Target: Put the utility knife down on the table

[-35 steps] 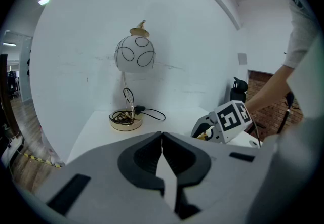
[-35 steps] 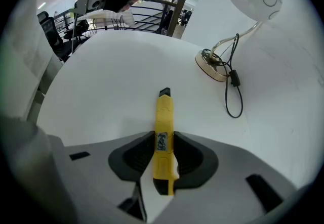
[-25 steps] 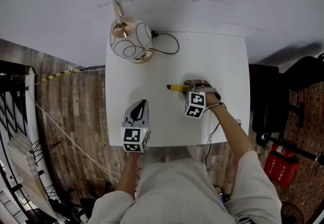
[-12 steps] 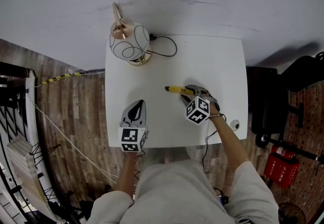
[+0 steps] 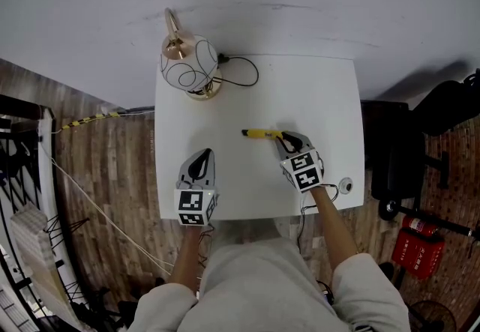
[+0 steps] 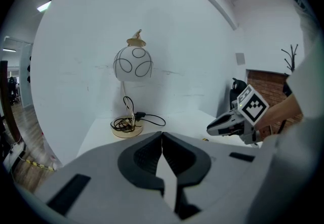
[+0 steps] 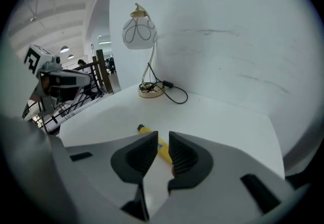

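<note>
As the knife (image 5: 260, 133) lies on the desk (image 5: 330, 91), the empty right tongs (image 5: 285, 143) beside it have just been narrowing. The left tongs (image 5: 202, 163) sit pinched together.

Lamp (image 5: 187, 61) and cord (image 5: 241, 73) block the table (image 5: 322, 98)'s far-left corner.

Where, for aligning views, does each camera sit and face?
Head view: on the person's head, steeply down at the table; left gripper, right gripper, forearms show.
Left gripper view: on that gripper, along shut jaws toward the lamp; right gripper shows.
Right gripper view: on that gripper, past empty jaws, just closing, at the utility knife; left gripper shows.
All share the lamp.
</note>
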